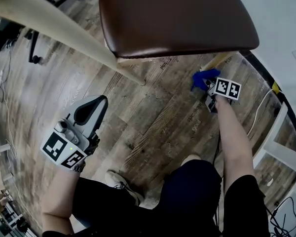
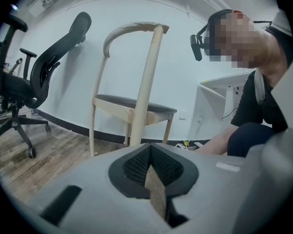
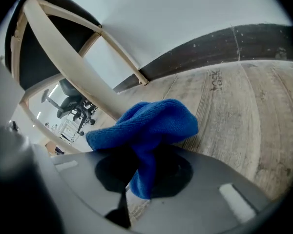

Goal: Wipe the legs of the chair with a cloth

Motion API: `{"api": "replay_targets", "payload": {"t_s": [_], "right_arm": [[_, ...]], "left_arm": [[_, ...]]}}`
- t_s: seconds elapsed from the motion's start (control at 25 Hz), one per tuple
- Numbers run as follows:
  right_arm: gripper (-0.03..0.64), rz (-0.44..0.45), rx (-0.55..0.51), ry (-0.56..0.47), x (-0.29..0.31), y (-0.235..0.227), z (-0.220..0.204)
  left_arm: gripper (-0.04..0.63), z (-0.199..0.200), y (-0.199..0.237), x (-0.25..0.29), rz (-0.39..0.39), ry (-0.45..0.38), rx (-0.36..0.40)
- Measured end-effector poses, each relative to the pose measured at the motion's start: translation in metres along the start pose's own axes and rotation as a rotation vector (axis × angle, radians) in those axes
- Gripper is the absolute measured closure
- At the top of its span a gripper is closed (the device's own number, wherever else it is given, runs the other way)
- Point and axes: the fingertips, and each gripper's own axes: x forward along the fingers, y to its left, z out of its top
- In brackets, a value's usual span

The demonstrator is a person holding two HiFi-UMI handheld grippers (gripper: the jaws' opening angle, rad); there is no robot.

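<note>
Working down by size: plank floor (image 1: 153, 127) fills the head view; the chair (image 1: 177, 19) stands over it, its dark seat overhanging the spot where I am busy, pale legs running down to the planks; a black office chair (image 2: 34, 77) sits well apart to one side, no bother.

Right gripper (image 1: 210, 94) is reached in low under the seat edge, clenched on the blue cloth (image 1: 203, 78); a bunched wad sticks out past the jaws so that fabric, not plastic, meets the wood. The wad sits just beside the near leg (image 1: 218, 60), low down by the floor; contact I cannot confirm.

Left gripper (image 1: 99, 102) hangs well apart from the work, jaws pressed together on nothing; kept clear, I judge, so the wiping arm has room. The long front leg (image 1: 64, 28) runs between the two grippers.

A pale cable (image 1: 259, 110) trails on the floor beside the right forearm (image 1: 234, 137); I judge it a snag risk on a wide stroke.
</note>
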Motion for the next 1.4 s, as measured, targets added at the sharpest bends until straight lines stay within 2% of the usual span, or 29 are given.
{"api": "replay_targets", "payload": {"t_s": [0.12,0.36,0.52,0.72,0.88,1.0,1.24,1.4], "right_arm": [[0.551,0.001,-0.028,-0.013,-0.013,0.011,0.008],[0.551,0.064,-0.093,-0.103,-0.066,0.062,0.048],[0.551,0.093,-0.221,-0.149,-0.113,0.110,0.085],[0.551,0.111,-0.381,-0.203,-0.168,0.167,0.126],[0.551,0.182,-0.484,-0.291,-0.205,0.225,0.151],[0.551,0.254,-0.517,-0.261,-0.208,0.266,0.135],[0.551,0.462,-0.540,-0.136,-0.172,0.362,0.089],[0.551,0.564,-0.503,-0.055,-0.146,0.411,0.065]], "left_arm": [[0.597,0.002,-0.005,0.000,-0.017,-0.006,0.007],[0.598,0.011,-0.009,-0.001,-0.038,-0.046,0.010],[0.598,0.012,-0.008,0.004,-0.061,-0.075,-0.059],[0.597,0.014,-0.014,0.008,-0.094,-0.094,-0.061],[0.597,0.019,-0.014,0.006,-0.104,-0.116,-0.070],[0.597,0.022,-0.013,0.001,-0.104,-0.130,-0.082],[0.597,0.028,-0.008,-0.014,-0.089,-0.154,-0.084],[0.597,0.030,-0.009,-0.020,-0.092,-0.160,-0.084]]}}
